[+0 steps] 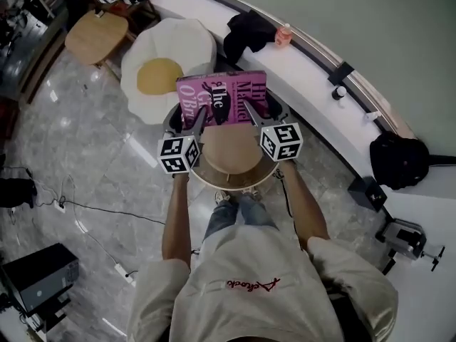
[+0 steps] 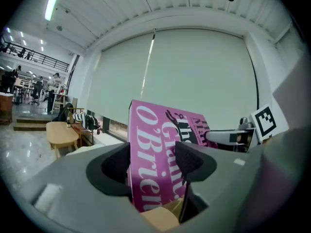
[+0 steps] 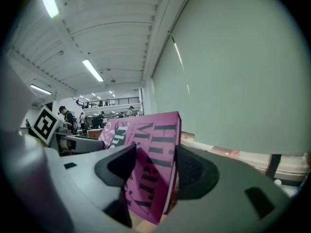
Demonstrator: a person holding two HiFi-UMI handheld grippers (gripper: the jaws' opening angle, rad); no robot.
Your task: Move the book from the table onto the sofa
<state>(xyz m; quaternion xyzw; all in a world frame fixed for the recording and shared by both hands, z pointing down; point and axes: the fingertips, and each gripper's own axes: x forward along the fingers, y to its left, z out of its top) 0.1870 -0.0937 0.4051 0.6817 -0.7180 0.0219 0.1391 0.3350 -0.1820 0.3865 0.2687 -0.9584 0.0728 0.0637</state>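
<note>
Right now: person stands at a small round table [image 1: 231,152], both arms out, book [image 1: 222,98] gripped from 2 sides.
Left gripper [image 2: 153,165]: jaws pinching the book's left edge, pink cover squeezed btwn the pads.
Right gripper [image 3: 151,168]: same deal, clamped on the book's right edge.
Book: pink w/ black & white lettering, tilted up over the table's far rim; can't tell if its bottom edge touches the wood.
Sofa [image 1: 167,66]: white, egg-shaped, yellow centre, just past the table on the far left; book not on it yet.
</note>
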